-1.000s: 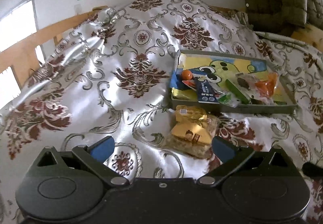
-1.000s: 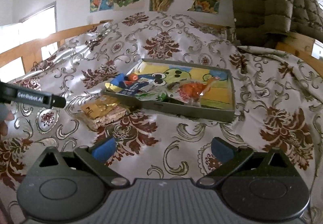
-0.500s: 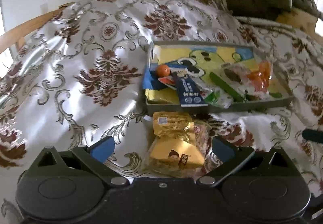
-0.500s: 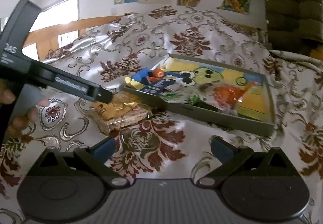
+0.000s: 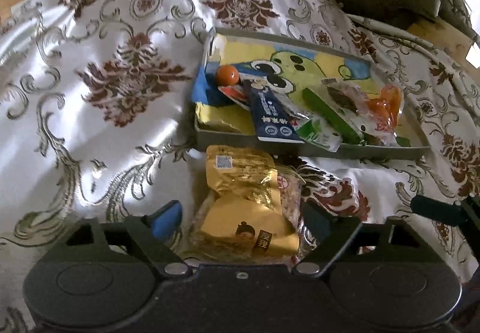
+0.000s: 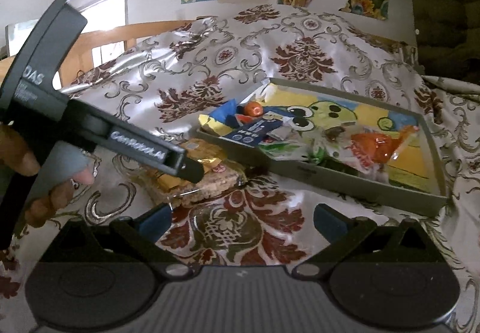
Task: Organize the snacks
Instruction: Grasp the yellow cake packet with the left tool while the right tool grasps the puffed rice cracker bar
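Left wrist: left gripper (image 5: 240,217) fingers closing around gold snack packet (image 5: 249,213), seemingly not yet touching; right gripper (image 6: 240,220) fingers spread, empty.

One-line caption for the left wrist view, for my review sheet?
Left gripper, jaws closing, straddles the yellow snack packet on the patterned cloth, just short of the snack-filled tray.

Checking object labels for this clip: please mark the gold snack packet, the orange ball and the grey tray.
gold snack packet (image 5: 240,180): left wrist view, on its crinkled upper foil.
orange ball (image 5: 227,75): left wrist view, centre of the ball.
grey tray (image 6: 345,180): right wrist view, on its near outer wall.
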Demonstrator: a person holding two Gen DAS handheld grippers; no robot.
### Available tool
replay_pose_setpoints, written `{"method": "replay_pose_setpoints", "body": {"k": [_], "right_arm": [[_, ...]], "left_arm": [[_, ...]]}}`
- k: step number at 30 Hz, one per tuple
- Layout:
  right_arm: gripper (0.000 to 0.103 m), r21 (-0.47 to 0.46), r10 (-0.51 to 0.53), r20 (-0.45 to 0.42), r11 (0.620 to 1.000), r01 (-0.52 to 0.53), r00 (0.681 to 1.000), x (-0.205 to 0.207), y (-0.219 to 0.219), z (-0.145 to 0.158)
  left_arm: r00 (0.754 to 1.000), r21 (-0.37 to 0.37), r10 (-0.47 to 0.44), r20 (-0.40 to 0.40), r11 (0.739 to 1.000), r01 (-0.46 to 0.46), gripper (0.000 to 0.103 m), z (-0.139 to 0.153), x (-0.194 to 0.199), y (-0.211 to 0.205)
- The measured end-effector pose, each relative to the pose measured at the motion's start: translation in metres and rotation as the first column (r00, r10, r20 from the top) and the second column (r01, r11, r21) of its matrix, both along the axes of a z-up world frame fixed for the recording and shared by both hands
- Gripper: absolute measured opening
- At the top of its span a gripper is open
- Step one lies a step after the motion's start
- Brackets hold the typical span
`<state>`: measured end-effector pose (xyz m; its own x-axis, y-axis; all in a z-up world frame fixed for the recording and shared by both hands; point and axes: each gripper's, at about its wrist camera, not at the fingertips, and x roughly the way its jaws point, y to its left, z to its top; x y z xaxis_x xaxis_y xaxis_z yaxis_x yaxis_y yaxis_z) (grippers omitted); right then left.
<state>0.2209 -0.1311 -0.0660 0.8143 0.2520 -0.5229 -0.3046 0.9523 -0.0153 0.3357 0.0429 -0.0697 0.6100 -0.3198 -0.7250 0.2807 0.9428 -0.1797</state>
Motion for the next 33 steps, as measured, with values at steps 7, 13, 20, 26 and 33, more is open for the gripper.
{"method": "replay_pose_setpoints", "body": {"k": [7, 13, 20, 26, 33], "right_arm": [[0.103, -0.003, 0.01, -0.015, 1.0, -0.01, 1.0, 0.006, 0.005, -0.005], [0.103, 0.029, 0.012, -0.041, 1.0, -0.011, 0.999, 0.019, 0.012, -0.009], [0.101, 0.067, 0.058, -0.074, 0.996, -0.053, 0.996, 0.028, 0.021, -0.014], [0.089, 0.191, 0.109, -0.137, 0.978, -0.081, 0.985, 0.045, 0.017, -0.017], [0.082, 0.283, 0.13, -0.179, 0.956, -0.076, 0.975, 0.072, 0.02, -0.021]], "left_arm": [[0.999, -0.03, 0.022, -0.033, 0.999, -0.023, 0.075, -0.004, 0.005, 0.003], [0.997, -0.054, 0.053, -0.052, 0.997, -0.056, 0.07, -0.003, 0.005, 0.009], [0.983, -0.097, 0.148, -0.107, 0.983, -0.158, 0.063, -0.004, 0.008, 0.027], [0.969, -0.149, 0.201, -0.146, 0.964, -0.222, 0.062, -0.005, 0.014, 0.046], [0.962, -0.158, 0.218, -0.164, 0.957, -0.244, 0.062, -0.007, 0.02, 0.054]]}}
